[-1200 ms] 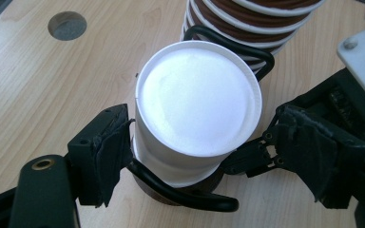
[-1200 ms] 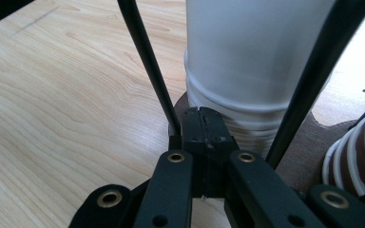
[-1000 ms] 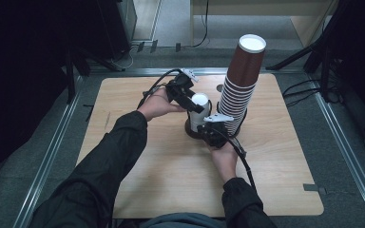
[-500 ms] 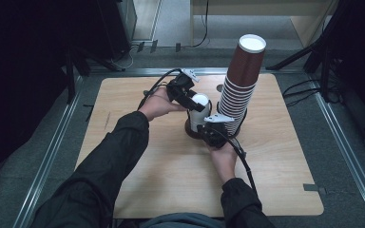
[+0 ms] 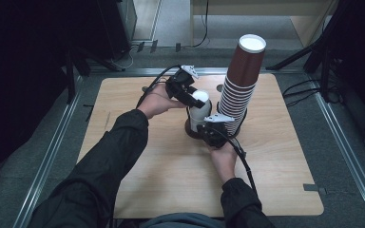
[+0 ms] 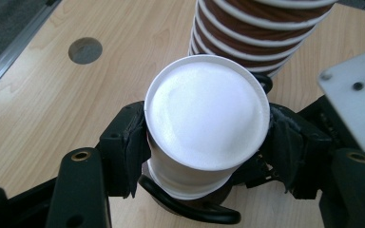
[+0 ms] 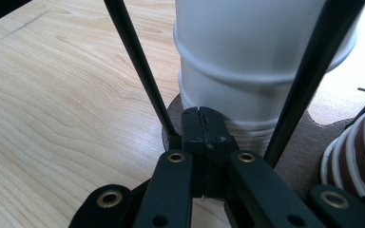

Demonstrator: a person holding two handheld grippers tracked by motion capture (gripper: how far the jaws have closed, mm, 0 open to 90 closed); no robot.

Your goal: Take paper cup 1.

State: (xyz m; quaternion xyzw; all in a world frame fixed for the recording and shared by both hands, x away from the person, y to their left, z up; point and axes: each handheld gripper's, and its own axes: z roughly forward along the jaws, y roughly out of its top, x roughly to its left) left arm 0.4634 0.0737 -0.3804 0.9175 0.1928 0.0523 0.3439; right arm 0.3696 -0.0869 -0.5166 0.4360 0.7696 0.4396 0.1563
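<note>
Item one: white cup (image 5: 200,110), inverted, base up, standing on a dark brown round holder (image 7: 313,156) near the middle of my desk (image 5: 138,109), slightly toward the far edge. In the left gripper view its white base (image 6: 206,111) faces the camera, and lower rims beneath it suggest more than one white cup nested together.

Item two: left gripper (image 5: 190,97), held in my left hand (image 5: 156,100), coming in from the left side of the desk. Its fingers (image 6: 126,152) are pressed against the white cup on both sides, just under the upturned base; the cup sits clamped between them.

Item three: right gripper (image 5: 213,133), held in my right hand (image 5: 224,159), coming in from the near edge. In the right gripper view its fingers (image 7: 203,130) are brought fully together at the foot of the white cup, where the holder lies; I cannot tell whether they pinch the holder's edge or merely meet above it. Two thin black wire bars (image 7: 138,61) slant up past the cup on either side.

Item four: tall stack of brown cups (image 5: 240,85) with white rims, also inverted, leaning a little, standing just beside the white cup toward the right edge of the desk.

Item five: round hole (image 6: 85,50) in the desk surface, well apart from the cups.
</note>
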